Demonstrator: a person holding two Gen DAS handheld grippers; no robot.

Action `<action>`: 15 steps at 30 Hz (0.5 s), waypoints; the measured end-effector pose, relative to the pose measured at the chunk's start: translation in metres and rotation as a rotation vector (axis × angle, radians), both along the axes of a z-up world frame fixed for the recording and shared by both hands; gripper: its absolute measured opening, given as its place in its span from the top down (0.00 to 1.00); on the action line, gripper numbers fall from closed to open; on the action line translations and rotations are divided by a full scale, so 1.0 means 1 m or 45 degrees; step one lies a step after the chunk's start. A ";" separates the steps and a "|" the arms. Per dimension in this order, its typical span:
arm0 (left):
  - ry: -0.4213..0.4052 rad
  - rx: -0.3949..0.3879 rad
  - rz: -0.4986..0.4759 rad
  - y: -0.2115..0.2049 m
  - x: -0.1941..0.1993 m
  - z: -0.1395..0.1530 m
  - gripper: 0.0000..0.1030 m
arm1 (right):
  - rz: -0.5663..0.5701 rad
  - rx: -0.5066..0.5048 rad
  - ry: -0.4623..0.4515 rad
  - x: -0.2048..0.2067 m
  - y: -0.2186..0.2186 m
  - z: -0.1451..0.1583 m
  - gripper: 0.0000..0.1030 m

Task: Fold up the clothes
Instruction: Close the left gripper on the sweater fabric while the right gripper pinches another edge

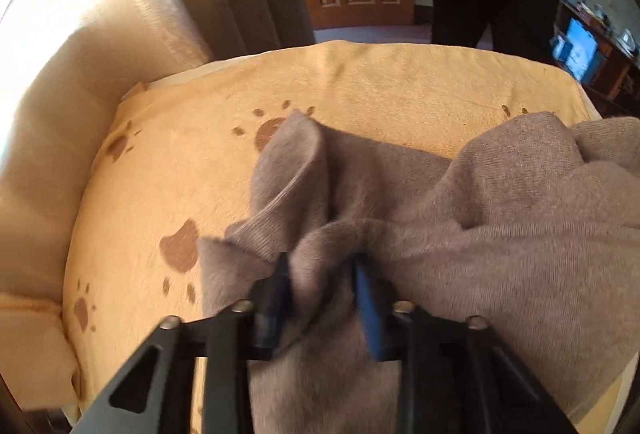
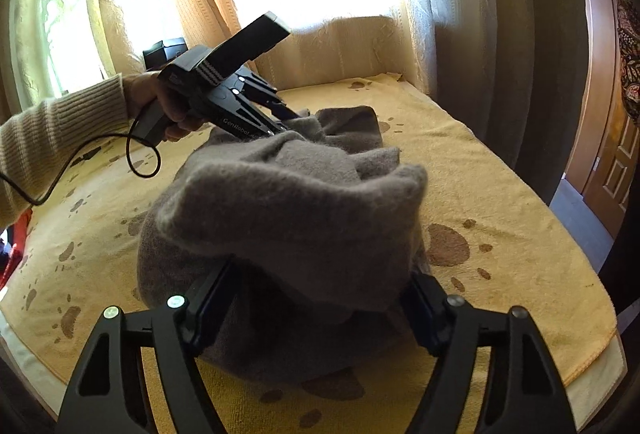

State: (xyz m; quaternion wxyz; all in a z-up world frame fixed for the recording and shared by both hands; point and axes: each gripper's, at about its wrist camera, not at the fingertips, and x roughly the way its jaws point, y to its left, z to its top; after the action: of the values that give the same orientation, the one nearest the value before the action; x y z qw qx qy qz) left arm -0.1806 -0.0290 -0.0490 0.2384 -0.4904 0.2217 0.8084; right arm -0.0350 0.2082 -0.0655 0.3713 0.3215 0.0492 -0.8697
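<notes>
Left wrist: sweater (image 1: pixel 460 218) bunched near blanket edge (image 1: pixel 400 48)

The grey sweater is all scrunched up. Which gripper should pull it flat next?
Probably the left gripper: it looks pinched on a fold of the sweater. The right gripper is wide open, with cloth only draped between its fingers.
</notes>
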 end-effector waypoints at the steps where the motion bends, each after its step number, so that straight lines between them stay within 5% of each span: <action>1: 0.008 0.022 0.017 -0.003 0.005 0.004 0.80 | -0.005 -0.014 -0.006 -0.001 0.002 0.001 0.23; 7: 0.140 0.172 0.142 -0.019 0.033 0.028 0.91 | -0.032 -0.027 -0.006 0.000 0.007 0.002 0.23; 15: 0.436 0.576 0.529 -0.084 0.076 0.078 0.91 | -0.117 -0.066 0.046 0.003 0.025 0.014 0.19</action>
State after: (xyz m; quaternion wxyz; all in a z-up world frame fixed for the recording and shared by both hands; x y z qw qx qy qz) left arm -0.1048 -0.1128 0.0292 0.1309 -0.3172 -0.0308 0.9388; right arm -0.0316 0.2328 -0.0515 0.3382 0.2979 0.0184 -0.8925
